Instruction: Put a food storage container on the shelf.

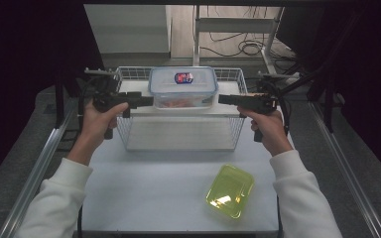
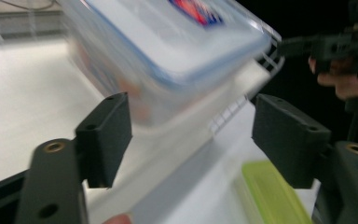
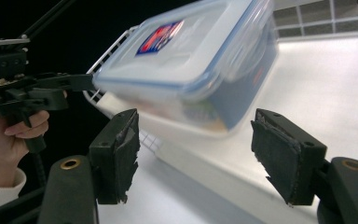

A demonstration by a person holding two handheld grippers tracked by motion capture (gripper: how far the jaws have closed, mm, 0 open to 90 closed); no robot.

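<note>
High view: white surface [image 1: 168, 193], dark surround; left tool [image 1: 138, 100] and right tool [image 1: 229, 99], jaws apart, flank lidded container [image 1: 182, 87].

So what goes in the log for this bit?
left gripper: open, beside box | right gripper: open, beside box | box on shelf | green lid on table

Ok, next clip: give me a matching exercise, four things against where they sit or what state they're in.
Things:
1. clear lidded container
2. green lid
3. left gripper
4. wire basket

Places or states:
A. flat on the white table, near right
B. open, at the container's left side
C. on the shelf over the basket
D. at the table's far end, under the shelf

Pairs: 1-C, 2-A, 3-B, 4-D
</note>
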